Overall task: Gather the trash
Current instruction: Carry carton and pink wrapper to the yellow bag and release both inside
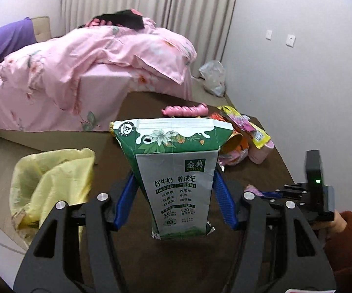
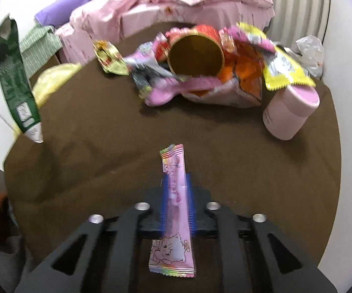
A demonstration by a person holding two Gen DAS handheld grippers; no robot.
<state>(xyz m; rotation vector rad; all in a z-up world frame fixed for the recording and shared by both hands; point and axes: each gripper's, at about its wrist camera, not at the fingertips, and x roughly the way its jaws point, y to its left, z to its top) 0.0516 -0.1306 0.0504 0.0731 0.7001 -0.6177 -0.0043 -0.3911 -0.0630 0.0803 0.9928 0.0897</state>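
My left gripper is shut on a green and white milk carton and holds it upright above the brown table; the carton also shows at the left of the right wrist view. My right gripper is shut on a long pink snack wrapper above the table. A bin lined with a yellow bag stands beside the table at the left.
A pile of wrappers with a round gold-rimmed can, a yellow packet and a pink cylinder lies at the table's far side. A pink bed stands beyond. A white plastic bag sits by the wall.
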